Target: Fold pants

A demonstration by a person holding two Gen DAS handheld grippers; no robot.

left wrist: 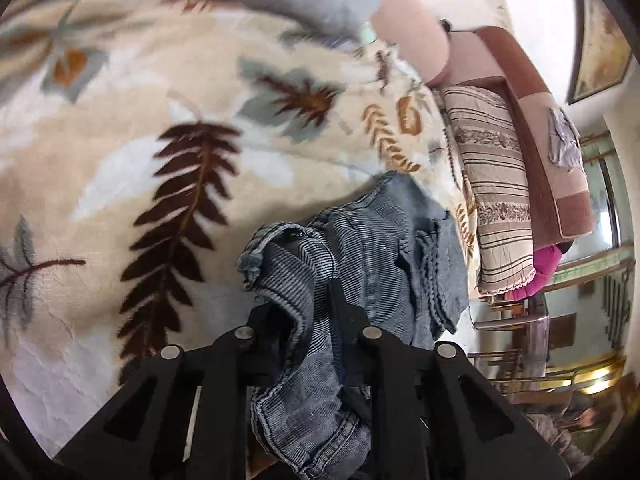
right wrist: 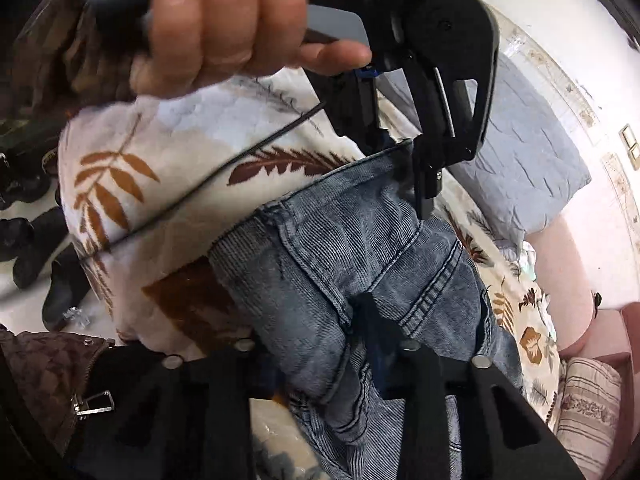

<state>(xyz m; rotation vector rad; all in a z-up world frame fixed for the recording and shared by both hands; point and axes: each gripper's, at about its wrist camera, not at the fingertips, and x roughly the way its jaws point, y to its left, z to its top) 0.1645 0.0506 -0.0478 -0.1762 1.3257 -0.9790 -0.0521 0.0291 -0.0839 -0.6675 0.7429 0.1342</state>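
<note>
Your left gripper [left wrist: 308,312] is clamped on a bunched fold of the pants [left wrist: 360,248]; the denim wells up between the two fingers and spills back toward the camera. The rest of the pants lies crumpled on the leaf-print blanket [left wrist: 120,152], near the blanket's right edge in the left wrist view.

Your right gripper [right wrist: 360,320] also has denim pinched between its fingers: a seamed section of the pants [right wrist: 352,248] runs straight into the jaws and hides the fingertips. From the right wrist view the pants stretch from this gripper up to the left gripper [right wrist: 428,200], whose fingers meet the waistband edge. Your left hand [right wrist: 224,28] is wrapped around that gripper's grey handle.

No containers in either view. The blanket [right wrist: 168,132] carries everything. Past its far edge there is a grey quilted pillow [right wrist: 524,152]. In the left wrist view a striped cushion [left wrist: 492,184] and a brown-and-pink sofa [left wrist: 540,120] sit beyond the blanket's right edge. Dark shoes [right wrist: 28,236] sit on the floor off the blanket's left edge in the right wrist view.
</note>
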